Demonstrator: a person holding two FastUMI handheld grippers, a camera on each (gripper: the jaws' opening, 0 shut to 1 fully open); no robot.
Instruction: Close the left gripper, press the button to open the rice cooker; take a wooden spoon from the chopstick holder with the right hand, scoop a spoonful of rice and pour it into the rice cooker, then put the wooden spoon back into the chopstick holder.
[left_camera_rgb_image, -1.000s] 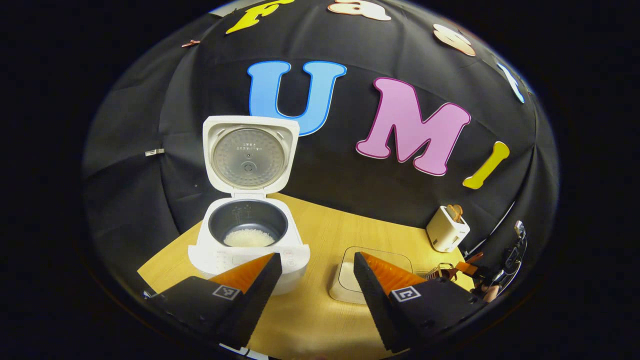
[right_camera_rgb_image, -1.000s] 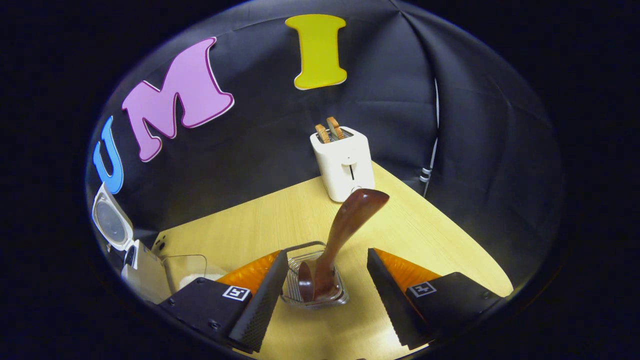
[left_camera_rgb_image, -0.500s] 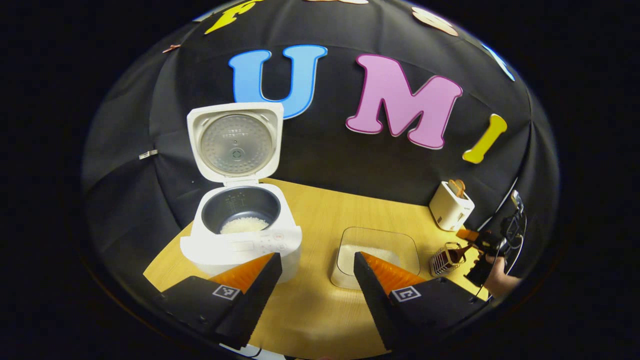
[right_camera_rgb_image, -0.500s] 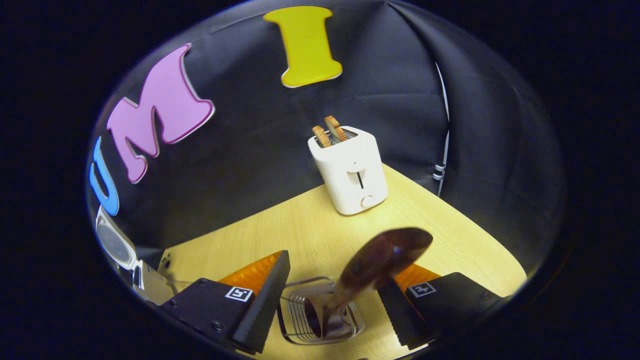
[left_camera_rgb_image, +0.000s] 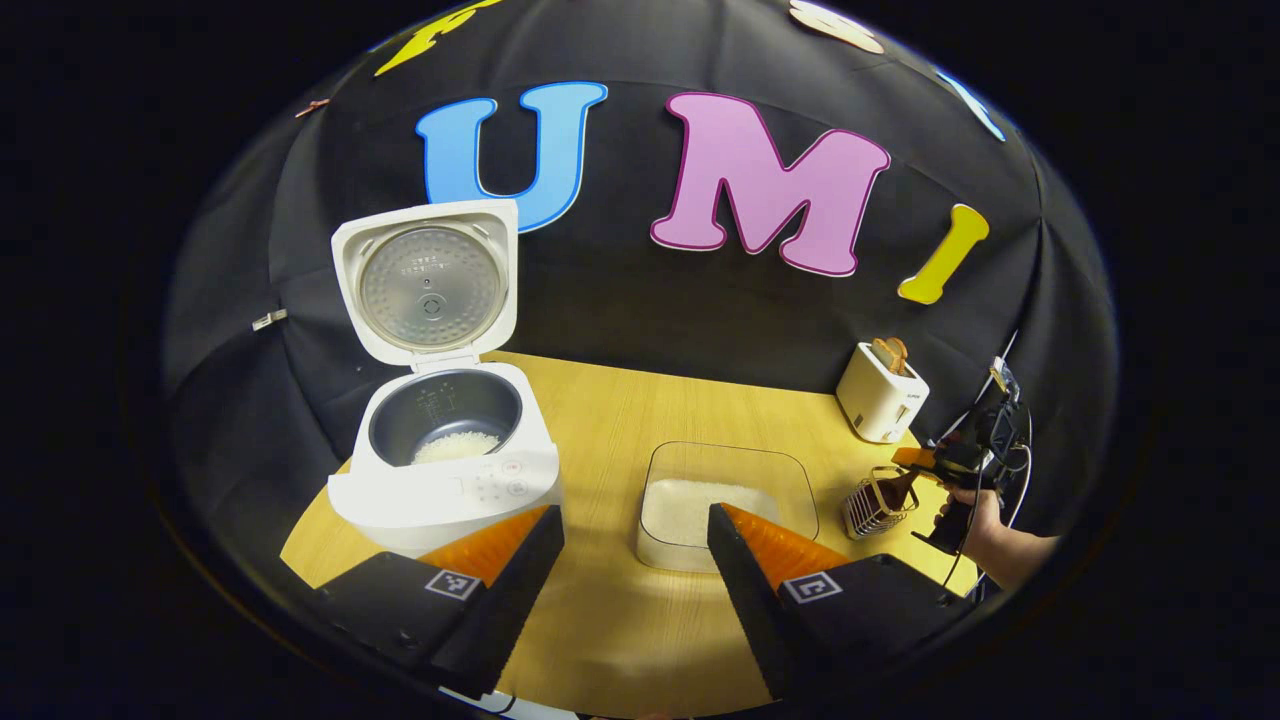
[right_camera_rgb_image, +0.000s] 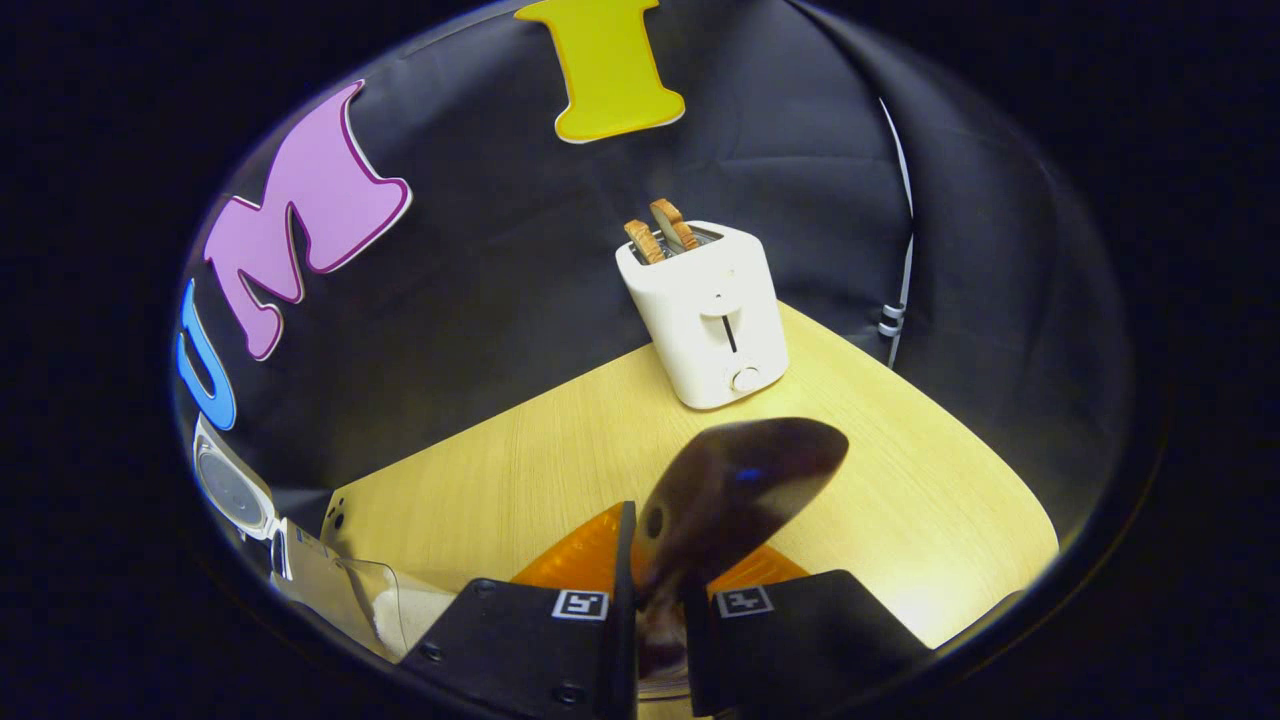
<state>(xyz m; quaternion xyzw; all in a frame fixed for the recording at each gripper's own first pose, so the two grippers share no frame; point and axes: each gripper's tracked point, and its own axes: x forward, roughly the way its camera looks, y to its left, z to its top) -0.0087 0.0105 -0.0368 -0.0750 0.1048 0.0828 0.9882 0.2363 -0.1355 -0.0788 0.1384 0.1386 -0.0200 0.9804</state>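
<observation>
The white rice cooker (left_camera_rgb_image: 440, 480) stands open with its lid (left_camera_rgb_image: 428, 285) upright and some rice in the pot (left_camera_rgb_image: 455, 445). My left gripper (left_camera_rgb_image: 635, 560) is open above the table's front, apart from the cooker and empty. A clear container of rice (left_camera_rgb_image: 727, 500) sits just beyond it. Farther right is the wire chopstick holder (left_camera_rgb_image: 868, 505), with the right gripper (left_camera_rgb_image: 925, 465) and a hand (left_camera_rgb_image: 995, 545) over it. In the right gripper view my right gripper (right_camera_rgb_image: 655, 600) is shut on the dark wooden spoon (right_camera_rgb_image: 740, 480), whose broad end sticks up beyond the fingers.
A white toaster (right_camera_rgb_image: 705, 310) with two slices of bread stands at the table's back right corner (left_camera_rgb_image: 880, 395). The cooker's lid (right_camera_rgb_image: 228, 490) and the clear container (right_camera_rgb_image: 375, 600) lie at the left edge of the right gripper view. Light wood table (left_camera_rgb_image: 620, 420).
My right gripper has dropped over the holder and shut on the spoon's handle. The left gripper has drawn back from the cooker and stays open.
</observation>
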